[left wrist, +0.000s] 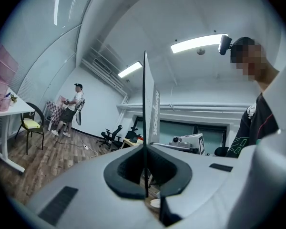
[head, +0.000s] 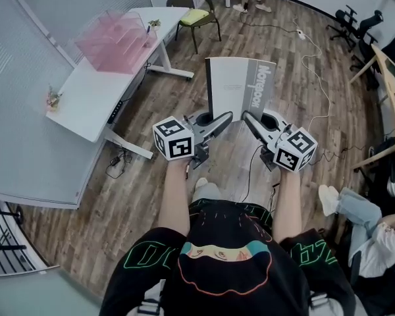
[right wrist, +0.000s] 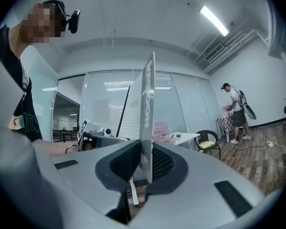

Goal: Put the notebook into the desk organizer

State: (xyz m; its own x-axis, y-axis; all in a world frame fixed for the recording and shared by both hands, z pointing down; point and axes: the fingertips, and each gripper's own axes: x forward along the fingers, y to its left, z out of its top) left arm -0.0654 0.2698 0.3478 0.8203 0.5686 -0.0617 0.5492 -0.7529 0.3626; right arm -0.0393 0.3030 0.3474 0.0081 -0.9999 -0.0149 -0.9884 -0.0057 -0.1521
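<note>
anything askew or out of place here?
Nothing stands out. The notebook is upright, clamped along its lower edge by the left gripper and right gripper; the pink organizer stands upright on the white desk.

1. The person wears a black short-sleeved T-shirt (head: 224, 268). It has green outlined lettering on both sides and a cartoon print on the front, outlined in orange and topped with teal.
2. A small black camera (left wrist: 224, 44) sits at the head on a dark band.
3. The left gripper (head: 229, 116) and right gripper (head: 245, 116) have pale grey shells. Dark ribbed pads (right wrist: 163, 162) line the jaws, and dark rectangular strips mark the outer faces.
4. Each gripper carries a white cube (head: 173, 137) printed with black square markers.
5. A thin black cable (head: 251, 166) hangs from the right gripper.
</note>
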